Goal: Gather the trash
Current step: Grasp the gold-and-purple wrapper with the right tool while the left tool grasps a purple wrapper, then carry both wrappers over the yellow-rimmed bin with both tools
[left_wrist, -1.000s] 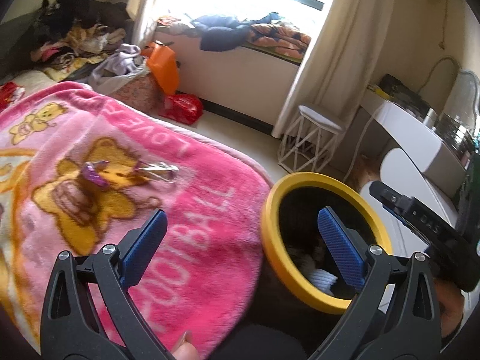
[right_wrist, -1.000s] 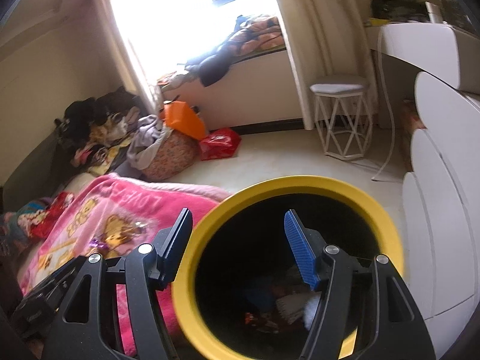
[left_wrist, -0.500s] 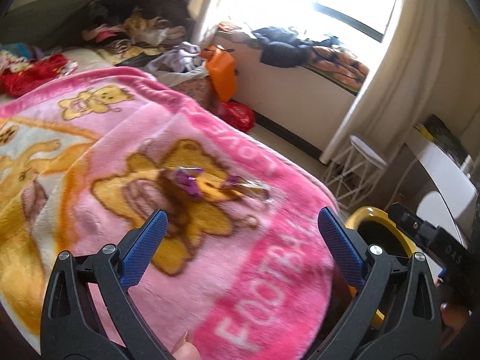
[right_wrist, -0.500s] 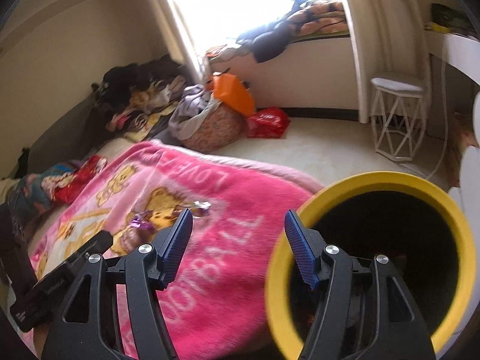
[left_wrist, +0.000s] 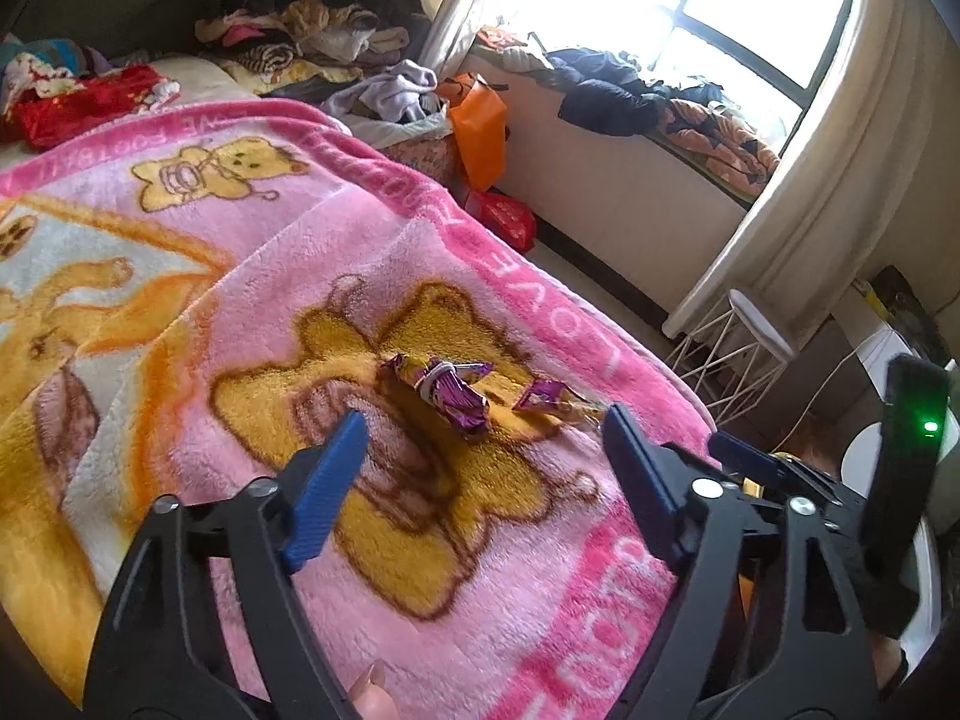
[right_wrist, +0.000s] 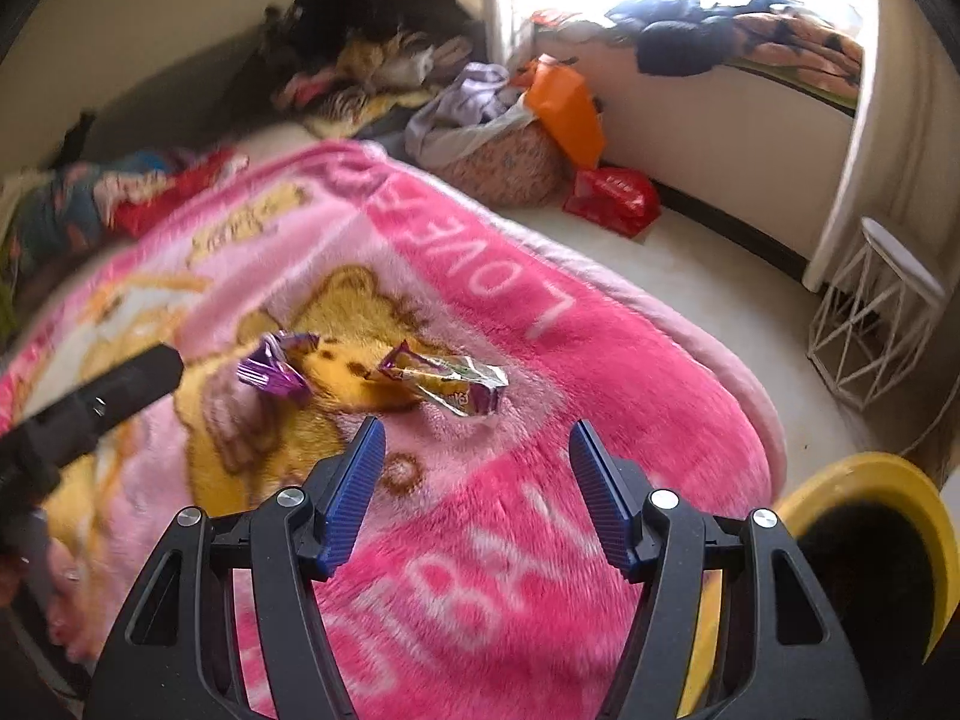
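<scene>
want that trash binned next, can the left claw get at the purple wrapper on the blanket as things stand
Probably yes. The left claw is open and empty, the purple wrapper lies in the open on the blanket just ahead of its tips, with nothing between them.

Pink fleece blanket [left_wrist: 180, 228] covers the bed, teddy bears printed across it. Lying right on the big yellow bear: a crumpled purple wrapper [left_wrist: 447, 390], and just to its right a clear-and-purple wrapper [right_wrist: 447, 381], near each other but apart. At the bed's far left edge, a red cloth [left_wrist: 90, 99] and a heap of clothes [left_wrist: 300, 18].
</scene>
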Demonstrator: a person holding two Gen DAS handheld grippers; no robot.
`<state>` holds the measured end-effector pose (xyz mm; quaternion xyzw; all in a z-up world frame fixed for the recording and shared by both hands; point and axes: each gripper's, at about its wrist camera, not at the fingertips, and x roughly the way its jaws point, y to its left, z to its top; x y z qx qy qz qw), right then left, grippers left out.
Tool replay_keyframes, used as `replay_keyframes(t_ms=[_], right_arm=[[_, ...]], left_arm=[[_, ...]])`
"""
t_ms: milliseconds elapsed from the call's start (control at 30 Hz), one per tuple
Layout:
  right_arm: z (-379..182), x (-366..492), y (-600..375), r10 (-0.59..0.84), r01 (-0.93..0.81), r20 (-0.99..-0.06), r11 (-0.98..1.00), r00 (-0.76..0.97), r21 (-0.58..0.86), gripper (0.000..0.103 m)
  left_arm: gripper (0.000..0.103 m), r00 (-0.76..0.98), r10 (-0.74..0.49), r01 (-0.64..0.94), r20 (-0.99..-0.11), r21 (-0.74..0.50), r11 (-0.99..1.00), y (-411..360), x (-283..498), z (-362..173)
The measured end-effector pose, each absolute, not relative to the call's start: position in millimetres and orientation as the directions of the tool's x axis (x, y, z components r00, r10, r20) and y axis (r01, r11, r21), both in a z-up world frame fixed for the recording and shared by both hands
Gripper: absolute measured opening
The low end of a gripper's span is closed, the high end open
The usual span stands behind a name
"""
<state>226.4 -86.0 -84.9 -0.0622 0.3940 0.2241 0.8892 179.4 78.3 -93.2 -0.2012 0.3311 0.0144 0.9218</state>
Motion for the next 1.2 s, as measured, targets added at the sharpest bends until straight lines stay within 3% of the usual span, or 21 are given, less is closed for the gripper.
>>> replay_keyframes(t_ms=[233,367,600,667,867,1200], right_arm=[[-108.2,252.3,-60.9,0.309,-0.509,-0.778,0.861,0.547,-0.016,0.061],[-118.0,263.1,-48.5,0.289,-0.529,-0.792,0.848,0.537,-0.049,0.061],[-133.5,270.4,-38.2,0.305,-0.568,-0.815,0.822,0.493,-0.036,0.021],[-134.0,268.3,-39.6,0.323,-0.564,-0.814,0.825,0.483,-0.008,0.017],[-127.2,254.1,-53.1,0.369,-0.509,-0.801,0.855,0.471,0.095,0.016],[-105.2,207.3,-85.6,0.403,-0.426,-0.727,0.889,0.556,0.168,0.016]], left_arm=[[0.050,0.758,-0.165,-0.151,-0.631,-0.416,0.897,83.6,199.0,-104.0],[0.047,0.741,-0.179,-0.143,-0.647,-0.412,0.900,79.8,207.5,-109.6],[0.041,0.720,-0.182,-0.164,-0.670,-0.419,0.893,78.8,216.7,-123.5],[0.034,0.715,-0.186,-0.176,-0.674,-0.431,0.885,80.1,218.9,-127.7],[0.005,0.704,-0.199,-0.191,-0.682,-0.452,0.871,81.6,222.0,-137.2],[0.004,0.729,-0.193,-0.162,-0.657,-0.440,0.883,75.0,200.5,-130.2]])
